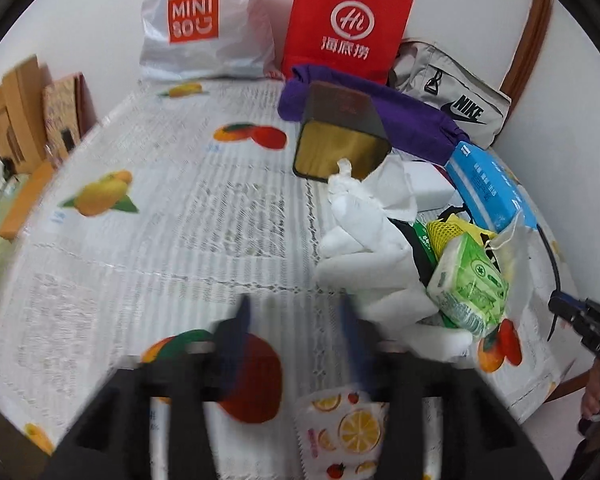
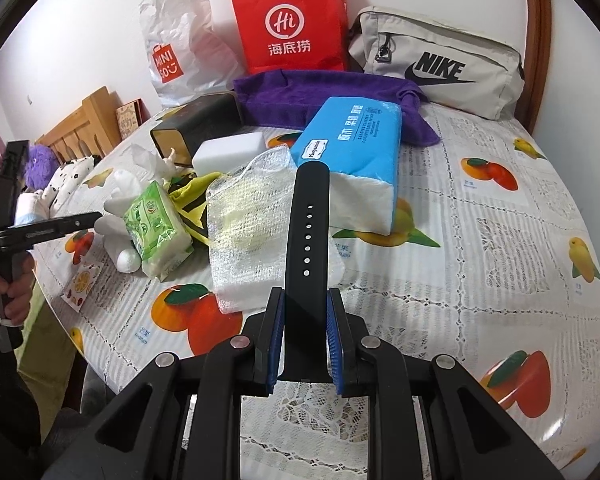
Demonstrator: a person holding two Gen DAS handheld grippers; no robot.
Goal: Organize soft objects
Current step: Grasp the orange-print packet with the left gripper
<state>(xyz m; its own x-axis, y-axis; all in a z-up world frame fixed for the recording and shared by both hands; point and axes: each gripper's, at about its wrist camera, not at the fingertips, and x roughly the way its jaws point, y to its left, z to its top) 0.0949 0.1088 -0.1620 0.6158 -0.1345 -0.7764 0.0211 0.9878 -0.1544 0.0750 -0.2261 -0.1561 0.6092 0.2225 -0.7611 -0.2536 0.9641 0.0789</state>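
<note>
A black strap (image 2: pixel 306 236) is clamped upright between the right gripper's (image 2: pixel 305 338) blue pads, above the table (image 2: pixel 500 240). The left gripper (image 1: pixel 296 320) is held parted and empty beside white gloves (image 1: pixel 364 248).

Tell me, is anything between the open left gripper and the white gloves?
Nothing visible blocks it. The left gripper is open over bare tablecloth, and the white gloves lie just ahead beside its right finger. The green tissue pack sits beyond them.

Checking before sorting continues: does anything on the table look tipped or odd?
Yes. The dark box lies on its side, opening toward crumpled white tissue. The right tool grips a black perforated strap.
</note>
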